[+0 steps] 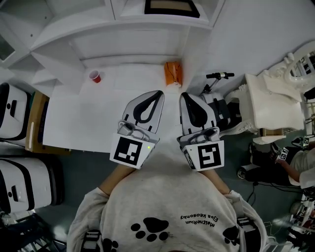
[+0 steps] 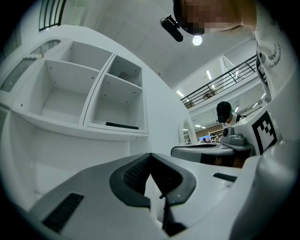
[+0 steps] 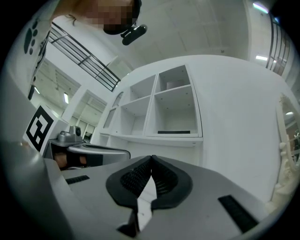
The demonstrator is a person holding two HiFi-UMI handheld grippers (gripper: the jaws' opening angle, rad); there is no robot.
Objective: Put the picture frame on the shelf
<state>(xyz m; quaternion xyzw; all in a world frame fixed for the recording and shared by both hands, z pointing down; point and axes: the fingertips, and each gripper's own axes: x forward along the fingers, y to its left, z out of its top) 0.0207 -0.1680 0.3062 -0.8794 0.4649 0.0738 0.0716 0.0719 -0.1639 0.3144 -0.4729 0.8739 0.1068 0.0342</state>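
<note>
Two grippers, both with jaws pressed together and nothing between them. Left gripper (image 1: pixel 158 93) and right gripper (image 1: pixel 183 95) hang side by side close to the person's chest, over the white table (image 1: pixel 88 123) and well apart from the shelf (image 2: pixel 97 91).

Task status: looks done. The picture frame (image 1: pixel 171 7) lies flat on the floor of one shelf compartment. Both gripper views put it in the lower right one, a dark, thin strip near the front edge. Neither gripper touches it. Judging by this, nothing is left except perhaps standing it upright, if that is wanted; the task sentence does not say.

Containers:
- Shelf, four compartments visible. Lower right holds the frame. The two on the left look bare. Upper right has a pale shape at the back; cannot tell what it is.
- Red cup (image 1: pixel 95 76) stands on the table near the shelf base; contents not visible.
- Orange box (image 1: pixel 173 73) on the table against the shelf base, apart from the cup.
</note>
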